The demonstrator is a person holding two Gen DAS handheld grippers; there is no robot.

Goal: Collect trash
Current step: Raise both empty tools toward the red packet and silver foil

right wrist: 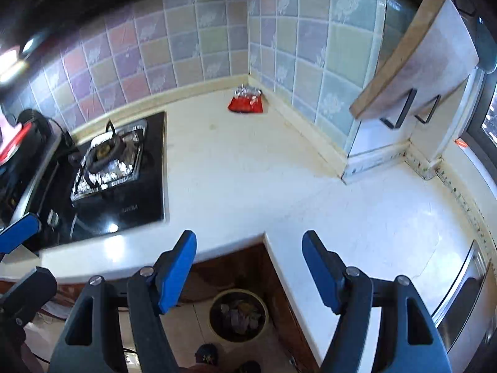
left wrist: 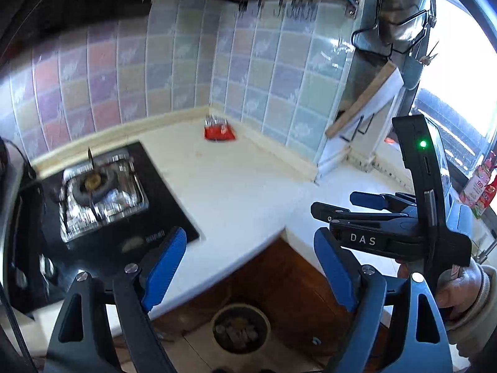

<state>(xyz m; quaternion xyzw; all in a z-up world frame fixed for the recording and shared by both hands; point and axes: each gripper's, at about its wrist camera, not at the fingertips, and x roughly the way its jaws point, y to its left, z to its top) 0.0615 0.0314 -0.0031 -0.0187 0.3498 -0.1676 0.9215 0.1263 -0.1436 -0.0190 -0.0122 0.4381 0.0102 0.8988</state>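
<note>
The one piece of trash in sight, a crumpled red and silver foil snack packet point(left wrist: 219, 130), is lying in the far corner of the pale L-shaped stone desk point(left wrist: 236, 186), just beside the pastel tiled wall point(left wrist: 124, 71) and well apart from both tools. On the floor below the desk's inner corner a round yellow-rimmed waste bin point(left wrist: 240, 328) is standing, already holding some scraps.

To do this step well, one arm should be reaching across the bare desk toward the corner, keeping to the right of the black glass gas hob point(left wrist: 102, 205) with its foil-lined burner, and coming at the packet from the front so that the wall is not blocking a finger. The foil looks light and springy, so it is probably best pinched low across its flat red part. The other tool should be staying out of the path.

The left tongs point(left wrist: 250, 267) are standing spread wide, with nothing between the blue pads. The right tongs point(right wrist: 248, 270) are also spread and empty, touching nothing, both hanging above the desk's front edge
</note>
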